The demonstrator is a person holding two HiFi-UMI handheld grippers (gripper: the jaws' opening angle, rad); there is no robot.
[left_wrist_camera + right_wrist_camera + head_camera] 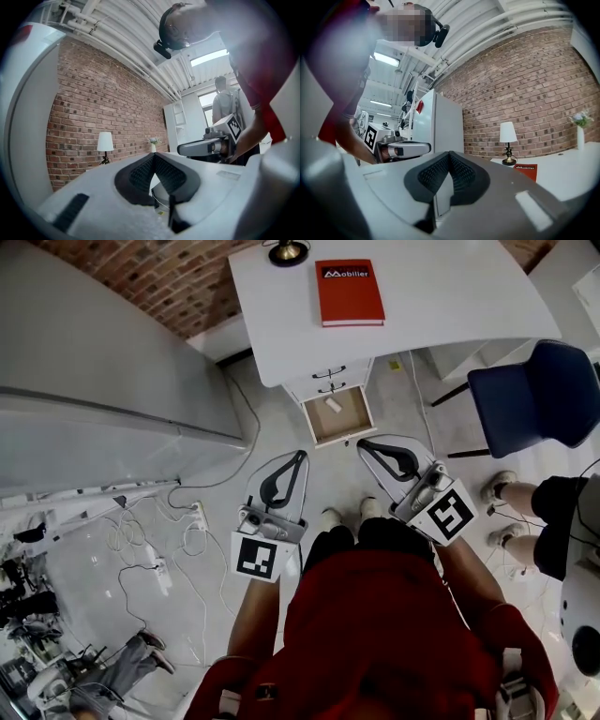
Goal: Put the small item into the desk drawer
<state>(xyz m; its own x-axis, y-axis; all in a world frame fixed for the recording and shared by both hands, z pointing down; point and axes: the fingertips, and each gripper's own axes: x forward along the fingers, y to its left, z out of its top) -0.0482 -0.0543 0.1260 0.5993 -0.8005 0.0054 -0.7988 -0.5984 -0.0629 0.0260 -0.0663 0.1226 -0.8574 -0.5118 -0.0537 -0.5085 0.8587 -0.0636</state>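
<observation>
A red book (350, 292) lies flat with its cover up. A lamp (287, 251) stands near it, to the left. A blue chair (539, 395) stands at the right, with another person's legs (525, 512) just below it. White cables (159, 559) lie loose on the pale floor (281, 442). A brick wall (159, 277) stands behind.

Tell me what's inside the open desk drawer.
One small white item lies on the drawer floor, toward the back. The rest of the visible floor is bare; whatever sits further back under the desk is covered.
</observation>
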